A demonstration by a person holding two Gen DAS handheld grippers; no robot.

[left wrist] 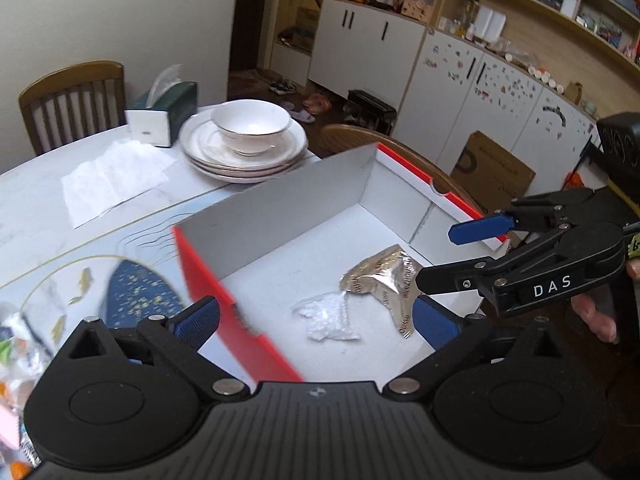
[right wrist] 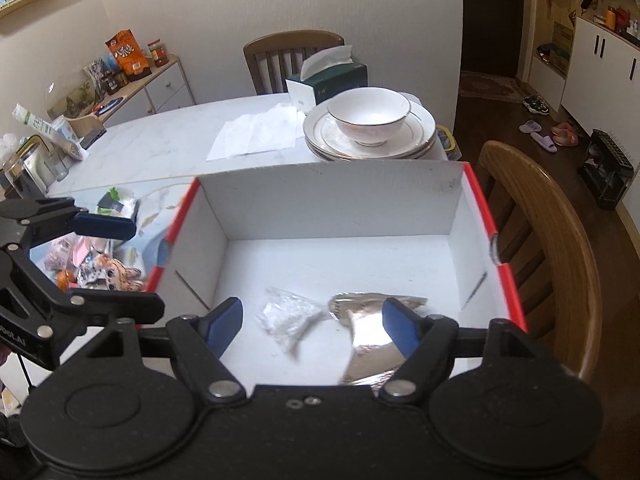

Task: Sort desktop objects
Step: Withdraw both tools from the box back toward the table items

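A red-edged white cardboard box [left wrist: 280,208] [right wrist: 332,204] stands open on the table. Inside lie a silver foil packet [left wrist: 384,280] [right wrist: 360,320] and a clear plastic bag of white bits [left wrist: 328,316] [right wrist: 288,316]. My left gripper [left wrist: 316,320] is open and empty, straddling the box's near red wall. My right gripper [right wrist: 312,320] is open and empty, low over the box floor above both packets; it also shows in the left wrist view [left wrist: 452,256]. A pile of small snack packets [right wrist: 96,268] [left wrist: 12,336] lies on the table left of the box.
Stacked white plates with a bowl [left wrist: 244,140] [right wrist: 368,128], a green tissue box [left wrist: 164,116] [right wrist: 332,80] and loose tissues [left wrist: 112,180] [right wrist: 256,136] lie behind the box. Wooden chairs [right wrist: 552,248] [left wrist: 72,100] stand around the table.
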